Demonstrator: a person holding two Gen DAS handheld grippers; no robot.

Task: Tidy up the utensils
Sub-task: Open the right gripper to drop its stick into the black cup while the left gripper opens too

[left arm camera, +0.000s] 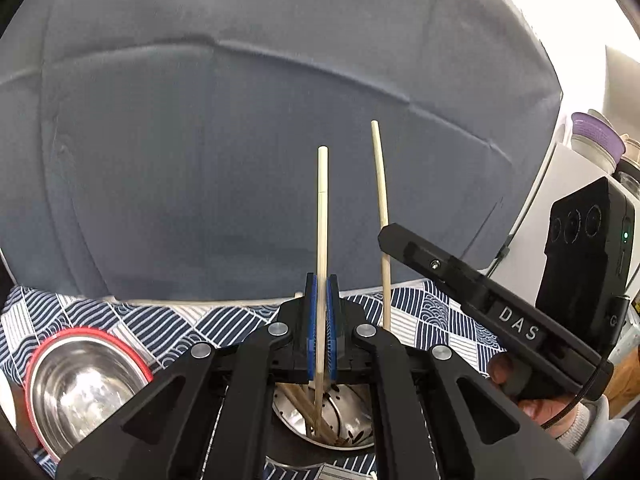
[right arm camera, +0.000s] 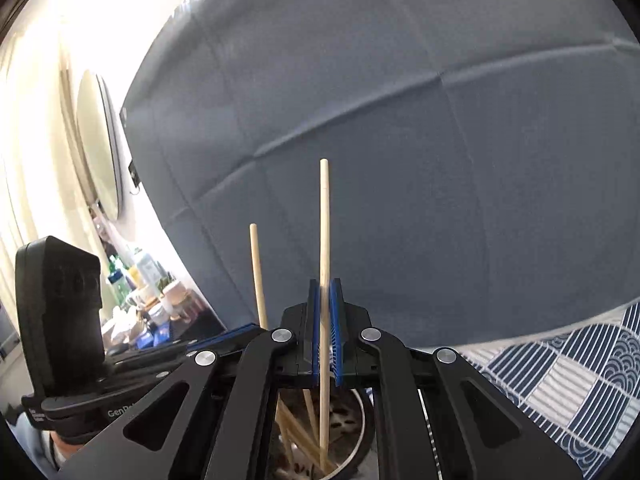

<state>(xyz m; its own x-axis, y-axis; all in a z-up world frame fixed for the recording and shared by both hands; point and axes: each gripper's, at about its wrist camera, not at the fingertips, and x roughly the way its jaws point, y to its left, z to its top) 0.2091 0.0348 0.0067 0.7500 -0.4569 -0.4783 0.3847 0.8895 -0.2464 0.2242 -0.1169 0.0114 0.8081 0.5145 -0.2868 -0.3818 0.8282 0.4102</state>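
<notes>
Left gripper [left arm camera: 322, 320]: clamped on an upright chopstick [left arm camera: 322, 216], its tip down in the metal holder [left arm camera: 352, 432].
Right gripper [right arm camera: 326, 320]: clamped on a second chopstick [right arm camera: 324, 232], same holder.
Holder contents: several chopsticks, crowded.
Nearby: steel bowl [left arm camera: 80, 388] left; patterned cloth [left arm camera: 160, 320]; grey cushion [left arm camera: 240, 140] behind.
</notes>
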